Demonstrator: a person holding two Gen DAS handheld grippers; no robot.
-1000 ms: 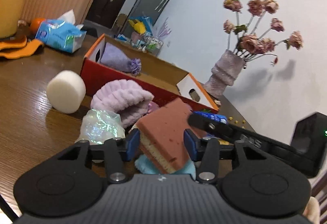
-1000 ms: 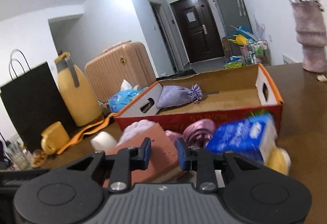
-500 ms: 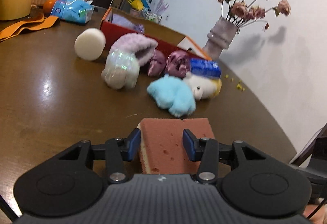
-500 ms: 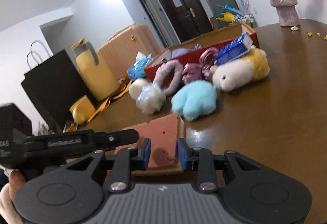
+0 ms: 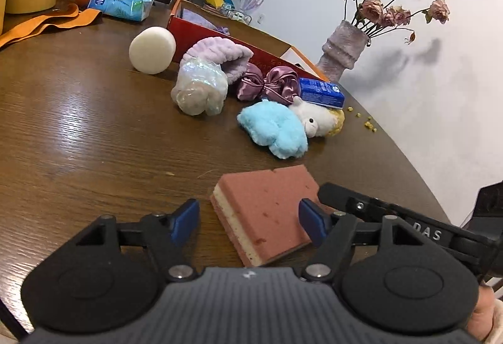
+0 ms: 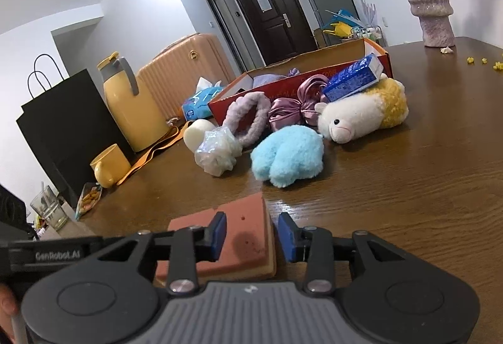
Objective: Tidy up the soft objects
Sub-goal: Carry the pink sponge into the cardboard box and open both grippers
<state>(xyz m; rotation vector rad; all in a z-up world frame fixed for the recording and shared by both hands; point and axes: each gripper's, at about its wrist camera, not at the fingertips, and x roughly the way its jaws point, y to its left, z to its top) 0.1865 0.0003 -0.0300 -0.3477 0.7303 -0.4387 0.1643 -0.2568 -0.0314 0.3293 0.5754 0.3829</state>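
Left tongs [image 5: 248, 220] just opened wide around sponge [image 5: 267, 212], pads clear; right tongs [image 6: 251, 235] opening, straddling its corner, flat on surface [image 5: 94, 130].

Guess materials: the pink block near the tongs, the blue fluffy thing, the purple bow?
Pink block: looks like sponge foam, matte and pitted, pink layer over a cream one showing at the edge. Blue fluffy thing: plush, probably synthetic fleece, with a shaggy matte pile. Purple bow: satin-like fabric, glossy highlights on gathered folds; fibre cannot be told.
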